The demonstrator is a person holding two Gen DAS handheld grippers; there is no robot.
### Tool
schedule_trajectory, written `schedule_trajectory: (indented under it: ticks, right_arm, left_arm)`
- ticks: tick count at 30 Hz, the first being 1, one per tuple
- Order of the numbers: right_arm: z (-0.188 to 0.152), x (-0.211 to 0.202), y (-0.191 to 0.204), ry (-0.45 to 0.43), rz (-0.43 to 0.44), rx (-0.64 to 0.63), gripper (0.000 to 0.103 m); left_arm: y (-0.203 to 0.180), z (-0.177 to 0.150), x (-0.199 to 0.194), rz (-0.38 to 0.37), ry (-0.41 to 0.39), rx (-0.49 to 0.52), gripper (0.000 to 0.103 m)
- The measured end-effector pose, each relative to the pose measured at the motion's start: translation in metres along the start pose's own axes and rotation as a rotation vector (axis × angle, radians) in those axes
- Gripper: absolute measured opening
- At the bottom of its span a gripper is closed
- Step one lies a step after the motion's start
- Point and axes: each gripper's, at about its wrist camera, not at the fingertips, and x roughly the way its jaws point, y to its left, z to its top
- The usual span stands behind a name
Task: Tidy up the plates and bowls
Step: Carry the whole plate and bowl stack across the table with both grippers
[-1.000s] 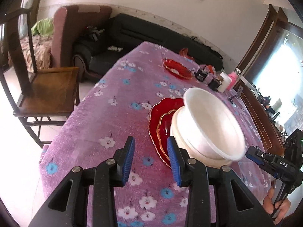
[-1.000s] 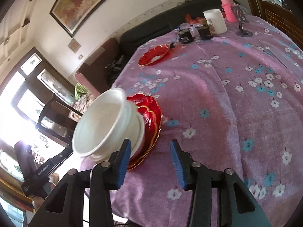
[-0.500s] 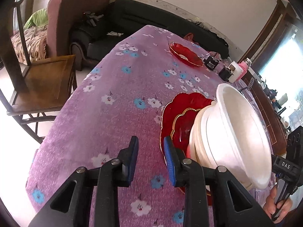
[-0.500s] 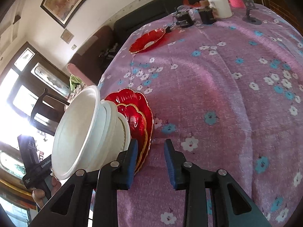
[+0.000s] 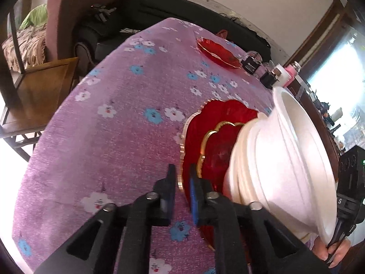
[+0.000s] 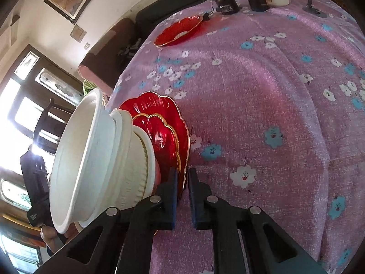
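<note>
Both clamps just snapped shut | left gripper (image 5: 182,183), right gripper (image 6: 181,183) pinch big red plate (image 5: 198,134) rim, lower centre | bowl stack (image 5: 280,166) ready to lift.

Left tongs (image 5: 182,182): matte black plastic, two angular arms with triangular cut-outs behind the fingers. Four round silver screw heads (image 5: 152,196) sit across the arms, just behind the fingers. Inner finger faces carry blue ribbed pads (image 5: 194,196).

Right tongs (image 6: 182,182): same build, black arms, silver screws (image 6: 155,198), blue pads (image 6: 191,196).

Seen from the opposite side, each unit shows a black boxy body with small white lettering (image 6: 34,215), unreadable. A hand (image 5: 330,253) shows below the right unit.
</note>
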Motion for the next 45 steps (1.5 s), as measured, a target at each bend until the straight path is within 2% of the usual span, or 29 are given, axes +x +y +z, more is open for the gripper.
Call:
schedule_trajectory:
  ticks: [3,10,27,35,45]
  right_arm:
    - [-0.001,-0.001,0.003,-0.009,-0.015,-0.016,0.010]
    - [-0.001,-0.016,-0.018,-0.033,-0.028,0.007,0.009]
    - [0.005,-0.100,-0.122,-0.161,-0.117,0.140,0.009]
    - [0.012,-0.104,-0.150,-0.184,-0.129,0.177,0.009]
    - [0.011,-0.103,-0.151,-0.198,-0.134,0.179,0.009]
  left_arm:
    - [-0.011,-0.001,0.002,0.047,-0.016,0.037,0.008]
    - [-0.032,0.001,0.012,-0.003,0.015,0.044,0.008]
    - [-0.164,-0.001,0.070,-0.059,0.103,0.191,0.008]
    - [-0.187,0.003,0.091,-0.023,0.101,0.205,0.008]
    - [-0.189,0.000,0.090,-0.001,0.057,0.240,0.008]
